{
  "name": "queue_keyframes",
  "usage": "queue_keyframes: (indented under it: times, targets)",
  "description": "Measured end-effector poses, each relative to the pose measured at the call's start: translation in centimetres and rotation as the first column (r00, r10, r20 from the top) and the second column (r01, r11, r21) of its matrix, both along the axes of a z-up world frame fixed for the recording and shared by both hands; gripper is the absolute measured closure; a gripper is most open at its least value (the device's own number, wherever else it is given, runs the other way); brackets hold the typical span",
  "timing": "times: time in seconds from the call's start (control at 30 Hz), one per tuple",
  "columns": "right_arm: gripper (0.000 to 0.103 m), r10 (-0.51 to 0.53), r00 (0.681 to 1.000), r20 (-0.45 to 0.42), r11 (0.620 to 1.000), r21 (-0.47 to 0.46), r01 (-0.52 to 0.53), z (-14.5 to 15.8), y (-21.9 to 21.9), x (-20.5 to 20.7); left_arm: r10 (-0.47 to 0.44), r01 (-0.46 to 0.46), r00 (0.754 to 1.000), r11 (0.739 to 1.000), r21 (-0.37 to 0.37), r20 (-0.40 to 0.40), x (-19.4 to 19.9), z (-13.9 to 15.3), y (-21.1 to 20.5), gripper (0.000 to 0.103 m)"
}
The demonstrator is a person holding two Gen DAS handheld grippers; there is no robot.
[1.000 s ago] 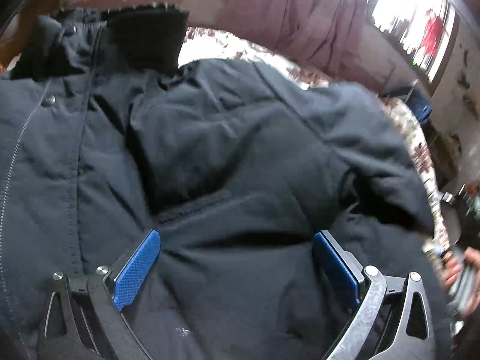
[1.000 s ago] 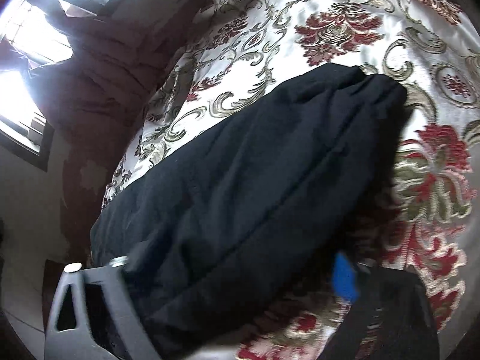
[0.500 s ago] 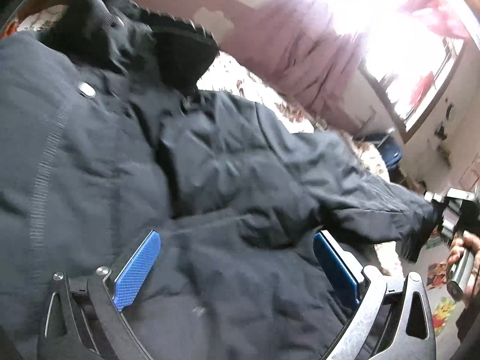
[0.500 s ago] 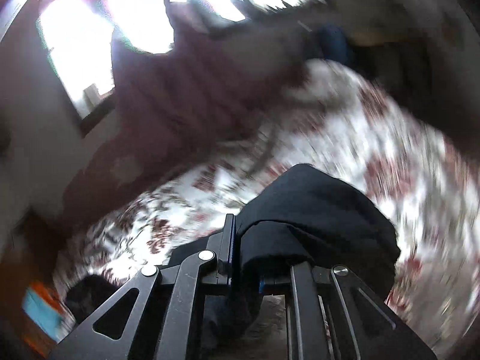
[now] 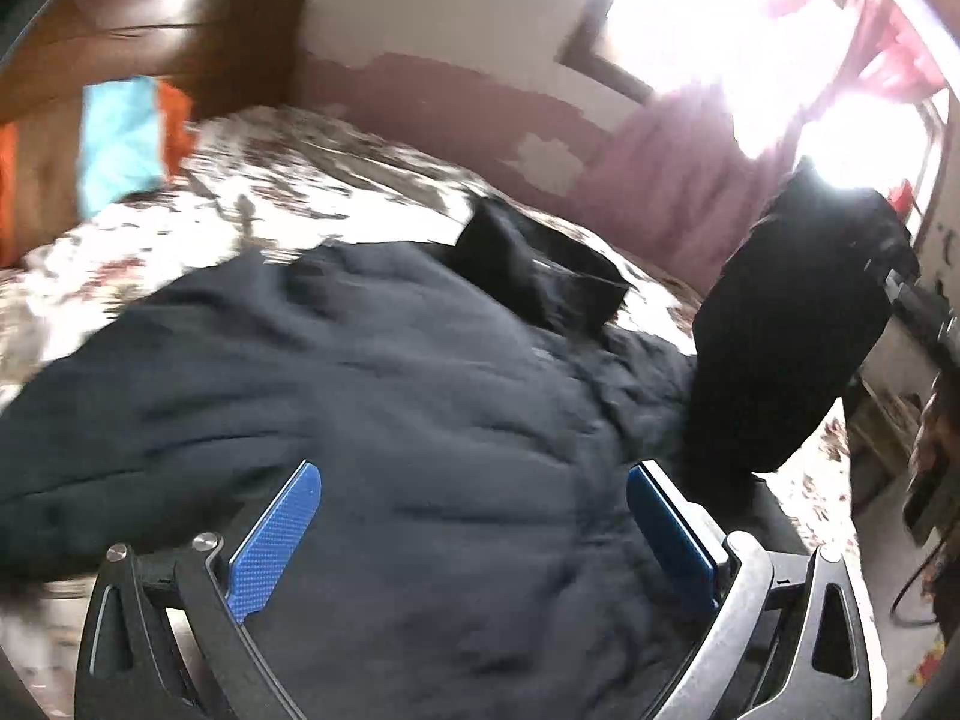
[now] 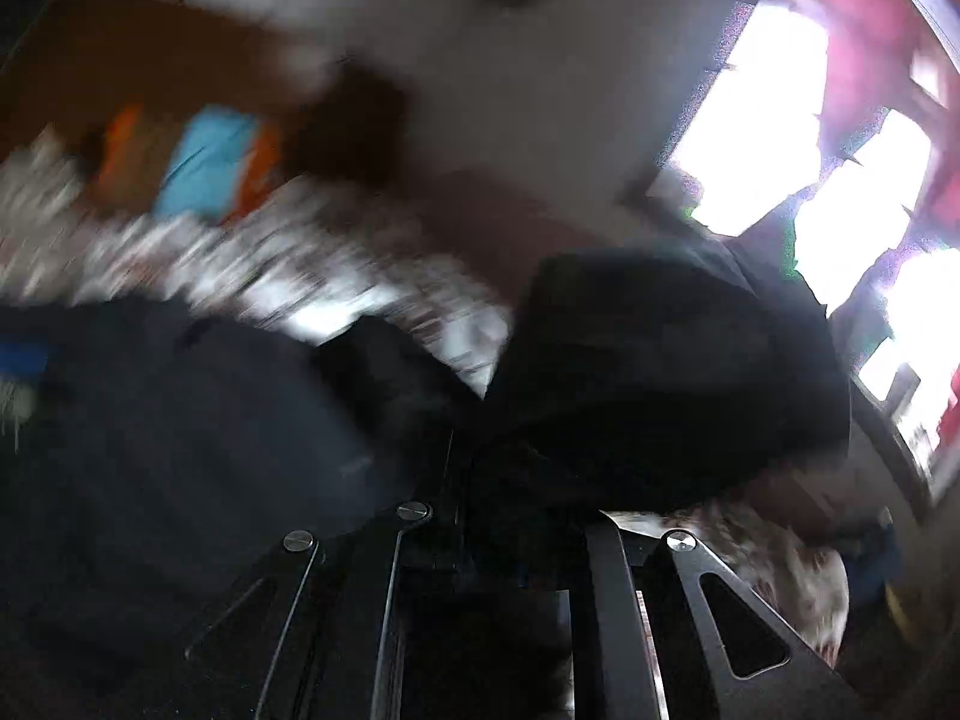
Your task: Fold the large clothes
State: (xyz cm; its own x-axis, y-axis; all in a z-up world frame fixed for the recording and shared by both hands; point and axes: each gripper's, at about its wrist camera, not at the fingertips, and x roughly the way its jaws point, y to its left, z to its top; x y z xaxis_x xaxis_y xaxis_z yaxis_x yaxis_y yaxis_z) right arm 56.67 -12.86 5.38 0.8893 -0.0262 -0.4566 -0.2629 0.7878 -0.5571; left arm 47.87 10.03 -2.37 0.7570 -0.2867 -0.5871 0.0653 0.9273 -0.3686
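Dark coat point(image 5: 372, 396) sleeve point(image 6: 660, 372) in clamped right tool point(image 6: 510, 540)

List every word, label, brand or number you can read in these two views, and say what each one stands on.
None can be read.
The dark jacket on the floral bedspread shows no legible label or brand; motion blur smears it in both views.
The blue and orange item by the wooden headboard is too blurred to show any print.
The small marks on the wall at the far right of the left wrist view are too small to read.
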Motion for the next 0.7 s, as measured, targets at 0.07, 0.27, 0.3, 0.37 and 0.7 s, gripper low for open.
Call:
queue_keyframes:
  times: [0.07, 0.27, 0.3, 0.37, 0.7]
  targets:
    - [0.092, 0.041, 0.993, -0.108, 0.995, -0.086, -0.05, -4.2, 2.9, -0.6, 0.04, -0.039, 0.999, 0.999, -0.013, 0.018, -1.1, -0.1, 2.9, 0.001]
    - [0.06, 0.087, 0.946, -0.312, 0.972, -0.182, -0.149, -12.5, 5.6, -4.1, 0.077, -0.069, 0.992, 0.994, -0.082, 0.096, -3.7, -2.3, 6.8, 0.0]
    - [0.054, 0.094, 0.943, -0.32, 0.973, -0.169, -0.154, -12.6, 5.4, -4.7, 0.08, -0.071, 0.991, 0.994, -0.085, 0.109, -3.9, -2.9, 7.0, 0.0]
    - [0.053, 0.112, 0.939, -0.325, 0.984, -0.097, -0.151, -12.0, 4.0, -6.4, 0.052, -0.046, 0.995, 0.996, -0.077, 0.083, -3.6, -3.7, 7.4, 0.0]
    - [0.052, -0.071, 0.894, -0.443, 0.799, 0.511, 0.317, -10.7, -6.6, 0.4, 0.018, -0.015, 0.999, 0.995, -0.097, 0.034, -2.2, -5.3, 7.3, 0.0]
